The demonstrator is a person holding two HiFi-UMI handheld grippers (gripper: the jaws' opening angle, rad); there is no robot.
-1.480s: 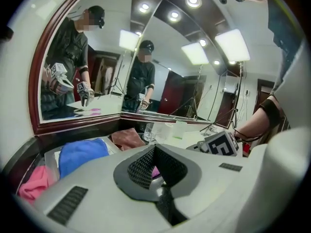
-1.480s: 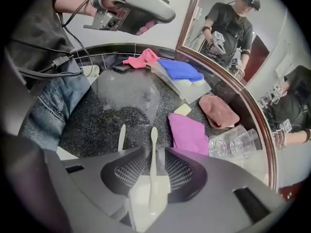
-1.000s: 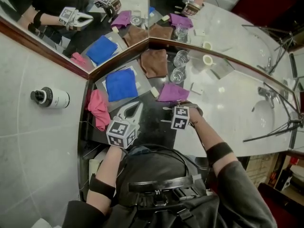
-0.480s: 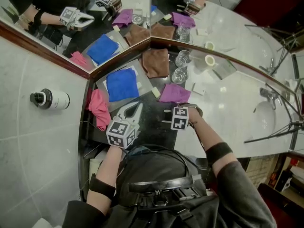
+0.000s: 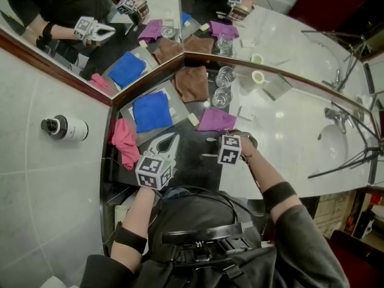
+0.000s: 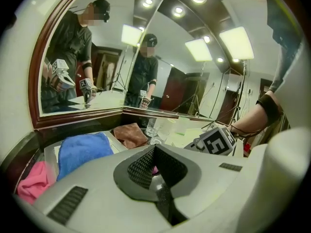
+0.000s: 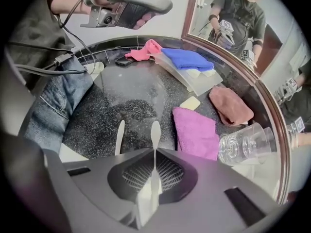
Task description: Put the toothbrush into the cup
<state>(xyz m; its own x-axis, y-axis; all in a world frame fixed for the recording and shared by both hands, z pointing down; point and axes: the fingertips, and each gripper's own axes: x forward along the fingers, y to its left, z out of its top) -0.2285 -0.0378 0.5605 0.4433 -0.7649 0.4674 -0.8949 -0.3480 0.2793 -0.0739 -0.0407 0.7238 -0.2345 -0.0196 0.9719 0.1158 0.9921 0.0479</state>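
My right gripper (image 7: pixel 154 152) points steeply down over the black counter. Its jaws have just been closing and are shut on a white toothbrush (image 7: pixel 154 130), whose end sticks out past the fingertips. A second white toothbrush (image 7: pixel 119 136) lies on the counter just left of it. Two clear glass cups (image 5: pixel 220 96) stand beyond, near the mirror corner; one cup (image 7: pixel 248 142) shows at the right. In the head view the right gripper (image 5: pixel 227 146) sits under its marker cube. To the left, my left gripper (image 5: pixel 173 137) hangs shut and empty (image 6: pixel 155 154).
A purple cloth (image 5: pixel 216 119) lies between the right gripper and the cups, a brown cloth (image 5: pixel 192 83) behind it. A blue cloth on a tray (image 5: pixel 151 110), a pink cloth (image 5: pixel 124 141) and a soap bar (image 5: pixel 193 119) lie left. A faucet (image 5: pixel 335 116) is far right.
The head view has shifted slightly. Neither gripper has visibly moved across the counter.
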